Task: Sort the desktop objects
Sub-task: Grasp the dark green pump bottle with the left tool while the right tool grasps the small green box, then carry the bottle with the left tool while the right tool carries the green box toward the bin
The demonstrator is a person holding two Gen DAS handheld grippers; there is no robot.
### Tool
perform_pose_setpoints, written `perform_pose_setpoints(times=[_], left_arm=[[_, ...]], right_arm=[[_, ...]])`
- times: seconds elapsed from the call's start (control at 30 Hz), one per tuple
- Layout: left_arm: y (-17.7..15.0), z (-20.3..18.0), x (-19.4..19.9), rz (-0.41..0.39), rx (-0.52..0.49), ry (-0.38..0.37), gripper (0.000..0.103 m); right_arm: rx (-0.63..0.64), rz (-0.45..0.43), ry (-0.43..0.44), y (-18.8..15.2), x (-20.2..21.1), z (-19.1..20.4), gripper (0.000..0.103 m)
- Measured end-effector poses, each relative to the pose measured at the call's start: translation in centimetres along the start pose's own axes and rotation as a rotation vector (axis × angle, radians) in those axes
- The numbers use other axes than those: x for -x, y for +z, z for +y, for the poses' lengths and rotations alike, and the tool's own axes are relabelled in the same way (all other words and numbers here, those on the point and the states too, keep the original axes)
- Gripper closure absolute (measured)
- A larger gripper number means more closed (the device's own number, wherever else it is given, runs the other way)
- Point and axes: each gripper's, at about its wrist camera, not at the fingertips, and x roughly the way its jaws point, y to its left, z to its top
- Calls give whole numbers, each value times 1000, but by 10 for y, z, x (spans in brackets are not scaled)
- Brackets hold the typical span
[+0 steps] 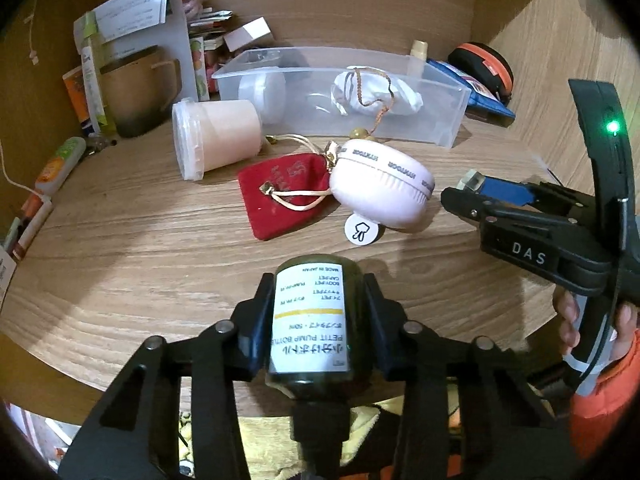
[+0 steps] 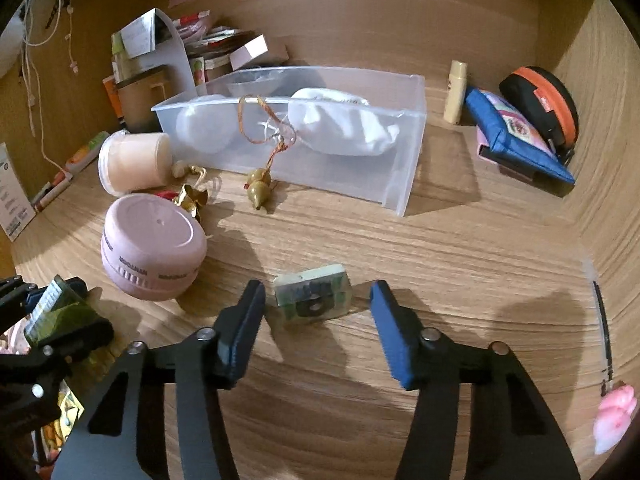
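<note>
Over the desk [image 2: 460, 264], the left gripper [image 1: 314, 312] was pinching a green bottle [image 1: 312, 320], while the right gripper [image 2: 318, 300] sat spread wide around a small tag [image 2: 314, 298].

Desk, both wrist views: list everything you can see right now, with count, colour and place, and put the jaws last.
Clear bin: 1, translucent, back centre; holds white bundles and a cord.
Tub: 1, peach, on its side, left of the bin.
Round case: 1, pale pink, desk centre.
Red pouch: 1, red, touching the case's left side.
Gourd charm: 1, olive, in front of the bin; its cord hangs over the wall.
Small block: 1, pale green, between the right jaws, not gripped.
Blue pouch: 1, back right.
Black-orange case: 1, back right corner.
Cream tube: 1, upright, right of the bin.
Pump bottle: 1, dark green, white label, in the left jaws.
Left gripper: shut on the bottle.
Right gripper: open.
</note>
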Motion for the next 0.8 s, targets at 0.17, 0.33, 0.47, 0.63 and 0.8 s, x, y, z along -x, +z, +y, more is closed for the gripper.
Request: perform_pose_setpoints(times=[0.17, 0.33, 0.47, 0.63, 0.8], left_arm=[[1, 5, 1, 5, 13, -14, 62], [5, 11, 2, 6, 18, 2, 62], [11, 15, 6, -16, 22, 22, 62], [24, 25, 11, -42, 33, 51, 62], [46, 32, 22, -93, 23, 63, 62]], right_arm=[[3, -21, -2, -1, 1, 4, 70], [-31, -38, 38, -1, 4, -1, 70], [-62, -55, 73, 2, 10, -8, 70], [-52, -100, 77, 11, 27, -11, 70], [-31, -145, 72, 24, 45, -15, 70]])
